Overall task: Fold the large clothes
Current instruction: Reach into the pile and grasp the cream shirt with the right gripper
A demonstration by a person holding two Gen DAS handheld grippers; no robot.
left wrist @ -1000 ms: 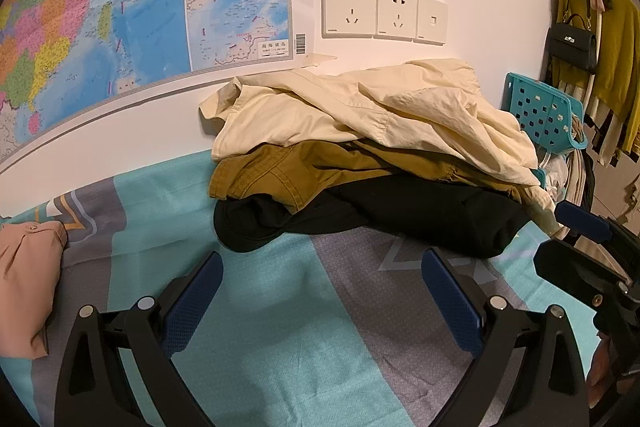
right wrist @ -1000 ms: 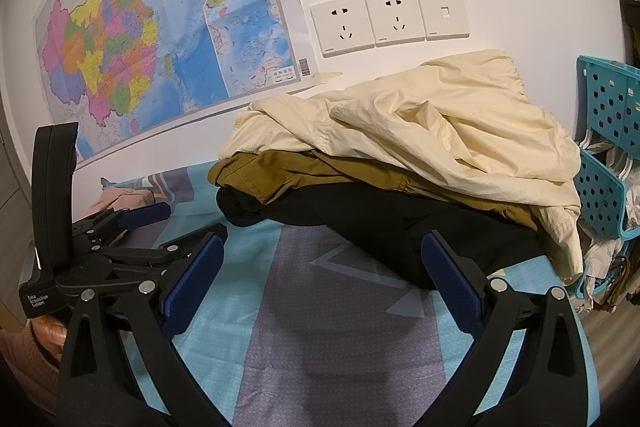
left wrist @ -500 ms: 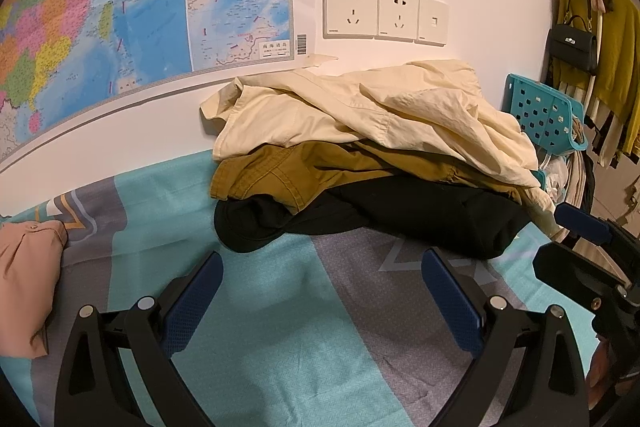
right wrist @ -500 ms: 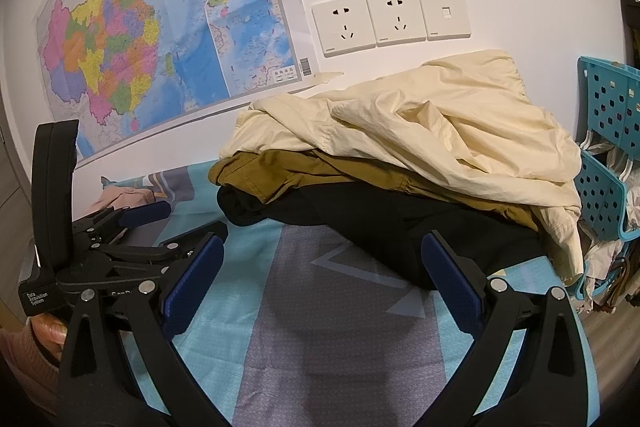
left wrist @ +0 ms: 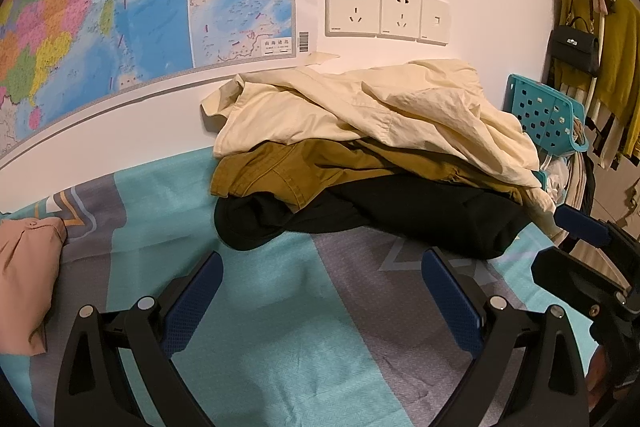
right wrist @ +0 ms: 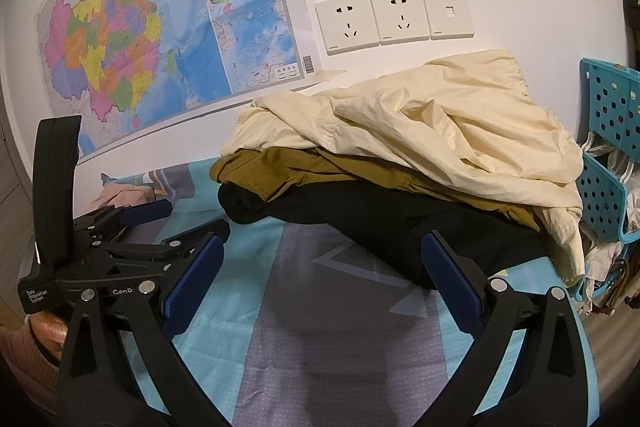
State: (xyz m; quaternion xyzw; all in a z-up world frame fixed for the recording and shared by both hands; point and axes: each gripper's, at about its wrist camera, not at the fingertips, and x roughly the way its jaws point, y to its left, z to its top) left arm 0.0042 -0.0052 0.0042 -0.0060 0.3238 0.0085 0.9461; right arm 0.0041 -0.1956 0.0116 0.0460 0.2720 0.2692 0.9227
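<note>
Both grippers hover above a bed covered with a teal and grey patterned sheet [left wrist: 280, 279], and neither touches any cloth. The left gripper [left wrist: 322, 293] has its jaws spread wide with nothing between them, pointing toward the clothes pile. The right gripper [right wrist: 322, 275] likewise has its jaws spread and empty; its right finger overlaps the edge of the black garment in the view, though contact cannot be told.

The pile lies against the wall at the far side of the bed: a cream garment [left wrist: 360, 107] on top, a mustard-brown garment [left wrist: 280, 175] beneath it, and a black garment [left wrist: 420, 211] at the bottom, resting on the sheet. A pink garment [left wrist: 24, 279] lies apart at the left end of the bed.

On the wall behind hang a coloured map [left wrist: 120, 7] and a row of white sockets [left wrist: 384, 11]. A teal perforated basket [left wrist: 548, 111] stands just beside the pile on the right, with a black handbag [left wrist: 574, 51] hanging above.
</note>
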